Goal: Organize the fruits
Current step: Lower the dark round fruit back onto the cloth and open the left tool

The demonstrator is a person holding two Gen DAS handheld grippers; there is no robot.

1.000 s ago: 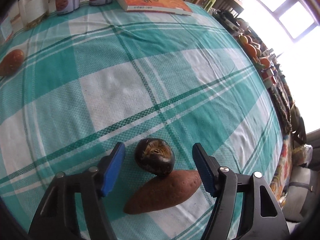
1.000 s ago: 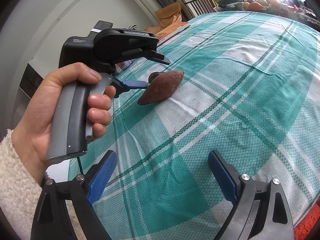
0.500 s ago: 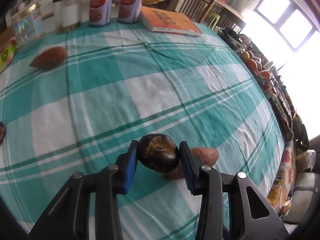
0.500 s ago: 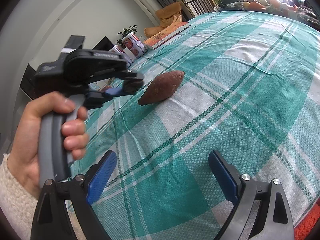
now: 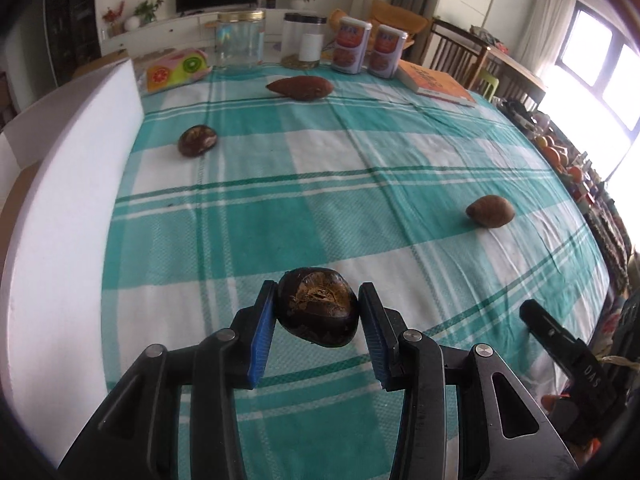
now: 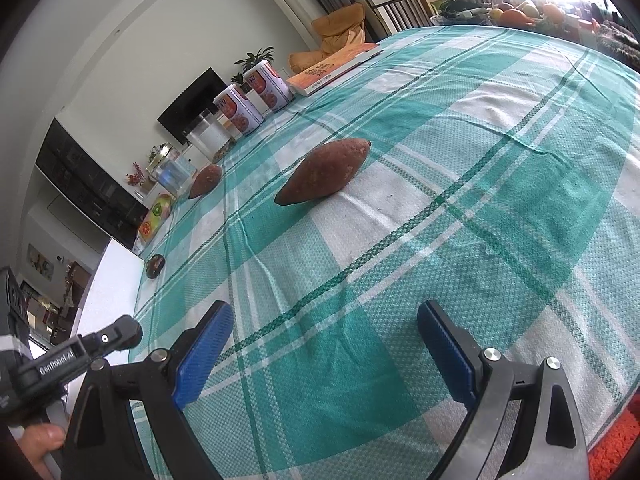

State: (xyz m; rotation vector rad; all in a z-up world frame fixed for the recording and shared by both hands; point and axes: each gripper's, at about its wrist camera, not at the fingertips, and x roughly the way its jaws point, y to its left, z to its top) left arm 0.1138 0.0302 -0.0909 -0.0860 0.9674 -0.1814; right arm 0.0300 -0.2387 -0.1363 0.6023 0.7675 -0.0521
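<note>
Left gripper (image 5: 318, 320) jaws pinched on dark fruit (image 5: 318, 312); right gripper (image 6: 324, 354) jaws spread wide above tablecloth (image 6: 500, 160).

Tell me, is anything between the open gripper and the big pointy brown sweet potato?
No. Only bare green-and-white checked tablecloth lies between the right gripper and the big pointy brown sweet potato; nothing visible blocks the way.

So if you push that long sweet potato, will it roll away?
Probably not far. The sweet potato tapers to points, so it would likely curve or wobble. It looks solid, so probably stiff, and the woven cloth should grip it.
</note>
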